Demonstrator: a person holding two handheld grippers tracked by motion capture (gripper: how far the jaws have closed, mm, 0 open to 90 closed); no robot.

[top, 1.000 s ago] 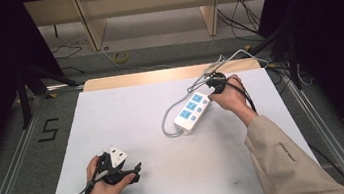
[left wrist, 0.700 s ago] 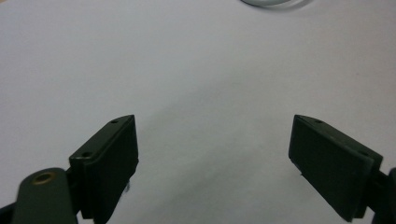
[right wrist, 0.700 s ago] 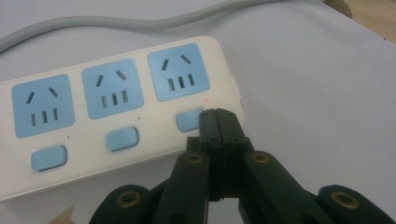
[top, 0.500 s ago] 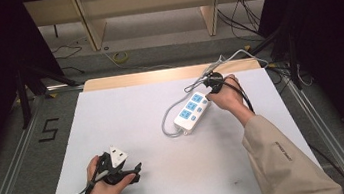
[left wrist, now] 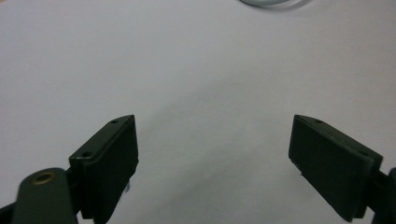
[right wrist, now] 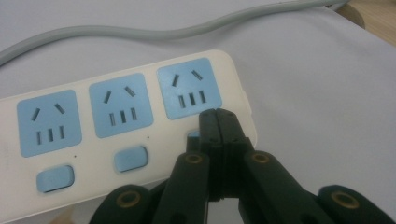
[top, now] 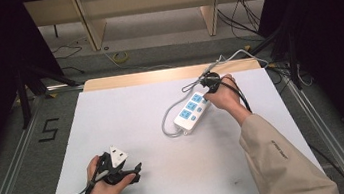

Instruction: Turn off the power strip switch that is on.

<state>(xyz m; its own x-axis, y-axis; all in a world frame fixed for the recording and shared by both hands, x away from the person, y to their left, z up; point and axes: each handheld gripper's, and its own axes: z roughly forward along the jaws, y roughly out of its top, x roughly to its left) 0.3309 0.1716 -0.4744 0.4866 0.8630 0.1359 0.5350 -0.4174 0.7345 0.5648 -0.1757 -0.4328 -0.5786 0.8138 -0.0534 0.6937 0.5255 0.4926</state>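
A white power strip (top: pixel 191 112) with three blue sockets and blue rocker switches lies at the table's right middle. In the right gripper view the power strip (right wrist: pixel 123 109) runs across the frame. My right gripper (right wrist: pixel 218 114) is shut with nothing between its pads. Its tips sit over the switch (right wrist: pixel 192 135) beside the end socket and hide most of it. I cannot tell whether they press it. The high view has the right gripper (top: pixel 205 91) at the strip's far end. My left gripper (top: pixel 137 172) rests at the near left, and the left gripper (left wrist: pixel 215 126) is open over bare table.
The strip's grey cable (top: pixel 166 123) loops left of it, and the cable (right wrist: pixel 140 32) runs behind the strip toward the table's far right edge. A bend of the cable (left wrist: pixel 271 2) lies far ahead of the left jaws. The white table (top: pixel 127 118) has dark floor around it.
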